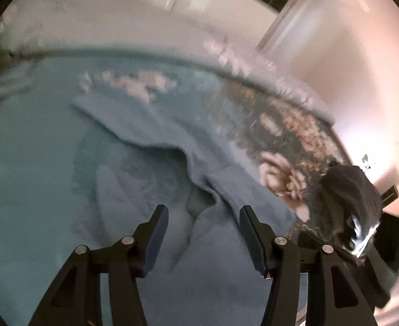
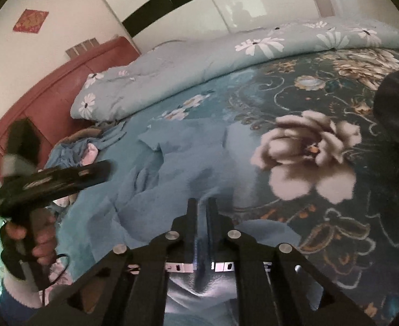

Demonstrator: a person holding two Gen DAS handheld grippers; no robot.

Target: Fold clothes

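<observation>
A light blue garment (image 1: pixel 155 141) lies rumpled on the bed, with a fold ridge running across it. My left gripper (image 1: pixel 204 217) is open and hovers just above the garment's near part, nothing between its fingers. In the right wrist view the same garment (image 2: pixel 177 163) spreads left of centre. My right gripper (image 2: pixel 202 209) is shut on a fold of the blue garment, whose cloth runs between the fingers and hangs below them. The left gripper's handle (image 2: pixel 49 182), held in a hand, shows at the left of that view.
The bed has a teal floral blanket (image 2: pixel 308 149) with large pale flowers. A rolled light blue daisy quilt (image 2: pixel 199 62) lies along the far side. More crumpled clothes (image 2: pixel 85 146) sit by the red headboard (image 2: pixel 36 103). A dark garment (image 1: pixel 349 190) lies at the right.
</observation>
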